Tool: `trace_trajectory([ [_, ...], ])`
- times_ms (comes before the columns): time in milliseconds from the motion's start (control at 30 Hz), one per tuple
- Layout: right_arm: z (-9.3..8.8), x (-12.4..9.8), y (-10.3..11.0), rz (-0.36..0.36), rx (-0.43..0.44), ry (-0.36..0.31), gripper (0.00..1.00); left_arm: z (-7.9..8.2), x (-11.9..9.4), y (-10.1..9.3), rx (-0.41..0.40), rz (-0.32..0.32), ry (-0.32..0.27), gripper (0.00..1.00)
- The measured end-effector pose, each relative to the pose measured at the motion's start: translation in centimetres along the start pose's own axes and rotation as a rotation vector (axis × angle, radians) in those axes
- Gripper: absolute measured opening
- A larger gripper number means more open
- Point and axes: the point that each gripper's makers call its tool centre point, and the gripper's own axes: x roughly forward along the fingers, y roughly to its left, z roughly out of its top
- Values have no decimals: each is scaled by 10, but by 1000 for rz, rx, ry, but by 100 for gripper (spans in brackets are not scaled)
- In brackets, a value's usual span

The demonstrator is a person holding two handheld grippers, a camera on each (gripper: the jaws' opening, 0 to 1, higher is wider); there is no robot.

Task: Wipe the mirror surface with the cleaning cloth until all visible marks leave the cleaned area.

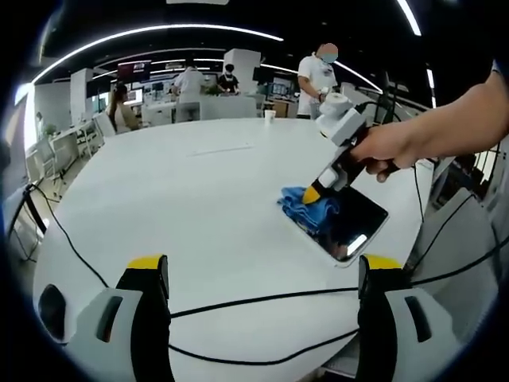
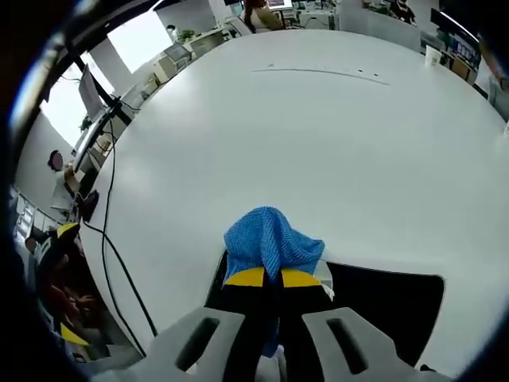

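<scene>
Right gripper [image 2: 266,278]: jaws together, clamped on the blue cleaning cloth [image 2: 270,239], lower centre of the right gripper view.
Left gripper [image 1: 262,274]: jaws wide apart, holding nothing, low in the left gripper view.
Mirror [image 1: 354,223]: flat on the white table [image 1: 199,207], right of centre; cloth pressed on its left end.
Progress: wiping appears underway; I cannot tell whether marks remain.

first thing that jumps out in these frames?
The blue cleaning cloth, pinched in the right gripper, is pressed on the near-left end of the dark mirror lying flat on the white table. In the left gripper view the right gripper comes in from the right in a person's hand, on the mirror's far corner. The left gripper hangs open over black cables, holding nothing.
</scene>
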Motion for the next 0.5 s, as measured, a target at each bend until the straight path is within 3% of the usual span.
trace_trajectory([
  [500, -1, -2, -15, -19, -4, 7, 0, 1, -3, -1, 4, 10, -7, 98],
])
